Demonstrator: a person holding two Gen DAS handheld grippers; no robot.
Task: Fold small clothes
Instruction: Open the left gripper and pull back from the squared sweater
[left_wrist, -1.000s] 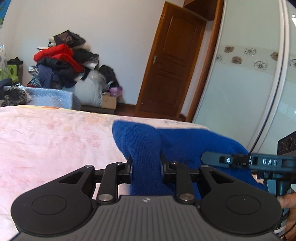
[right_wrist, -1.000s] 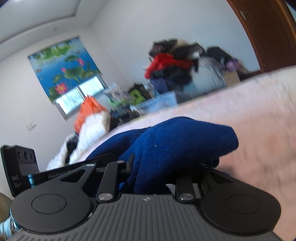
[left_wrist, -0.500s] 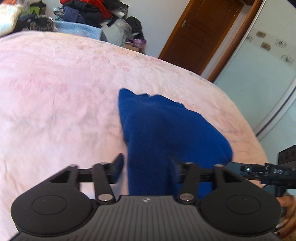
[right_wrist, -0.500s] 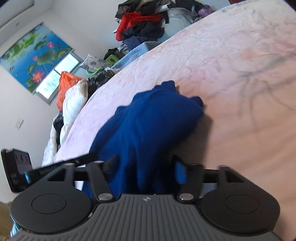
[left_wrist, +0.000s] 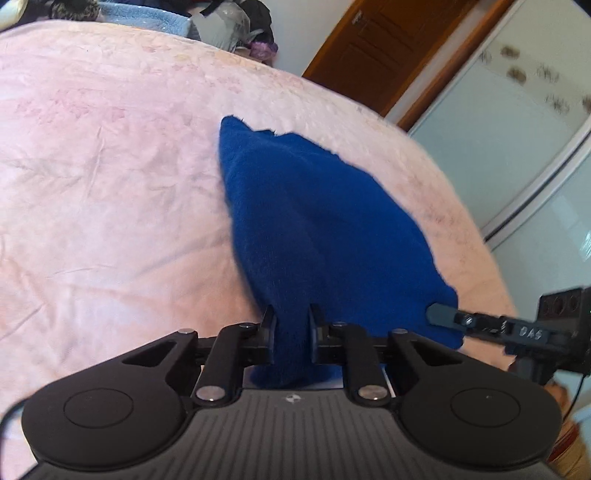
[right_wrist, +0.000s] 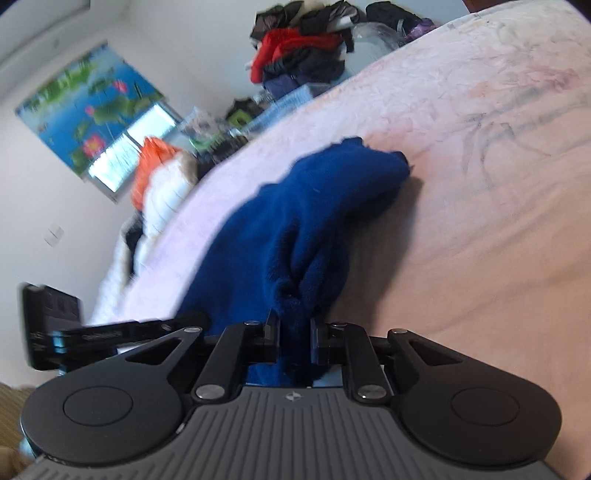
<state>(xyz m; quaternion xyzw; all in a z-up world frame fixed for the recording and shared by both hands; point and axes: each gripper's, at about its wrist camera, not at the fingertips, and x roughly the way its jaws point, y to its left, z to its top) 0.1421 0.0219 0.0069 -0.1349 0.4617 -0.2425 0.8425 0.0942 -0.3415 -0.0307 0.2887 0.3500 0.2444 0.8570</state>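
A pink bed (left_wrist: 110, 184) carries the blue knit garment (left_wrist: 314, 229) near its wardrobe-side edge. The left gripper (left_wrist: 291, 328) and right gripper (right_wrist: 294, 332) have just closed, each pinching its near hem. It looks soft, light and floppy; corners suit best.

Both wrist views look closely down at one blue garment (left_wrist: 317, 229) on the bed (left_wrist: 110, 177).

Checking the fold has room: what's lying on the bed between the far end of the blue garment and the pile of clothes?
Nothing: in the right wrist view only bare pink bedspread stretches from the blue garment towards the pile of clothes, which sits beyond the bed's far edge.
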